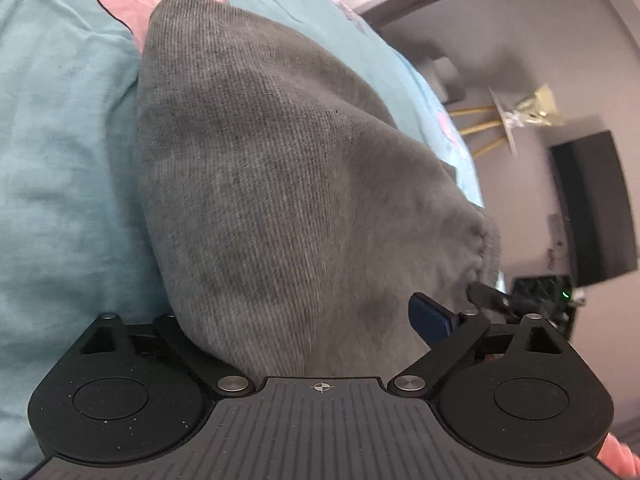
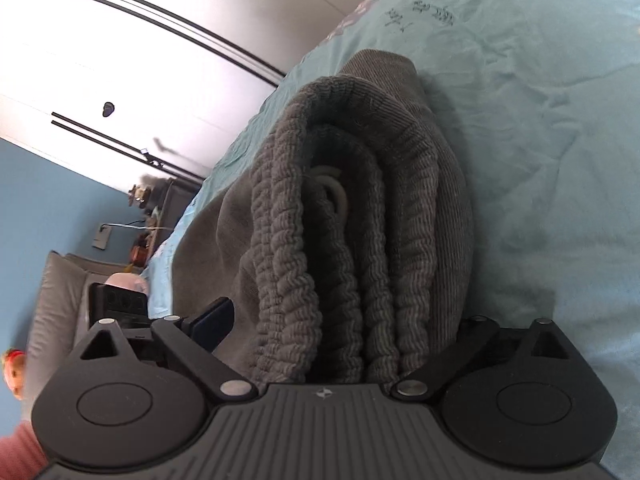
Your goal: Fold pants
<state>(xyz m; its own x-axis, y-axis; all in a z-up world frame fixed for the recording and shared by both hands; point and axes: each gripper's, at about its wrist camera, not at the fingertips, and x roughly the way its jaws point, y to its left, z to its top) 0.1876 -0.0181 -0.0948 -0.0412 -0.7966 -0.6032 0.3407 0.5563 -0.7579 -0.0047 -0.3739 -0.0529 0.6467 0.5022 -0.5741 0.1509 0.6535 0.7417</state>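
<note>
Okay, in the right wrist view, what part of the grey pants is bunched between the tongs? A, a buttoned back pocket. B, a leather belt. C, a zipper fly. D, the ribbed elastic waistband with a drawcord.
D: the grey pants show thick gathered ribbing in stacked folds, with a pale drawcord tucked into the middle, lying on the teal bedsheet between the right tongs.

surface: bed under a wrinkled teal sheet with pink patches | on it: folded grey pants, ribbed waistband layers stacked at the right-hand end
</note>
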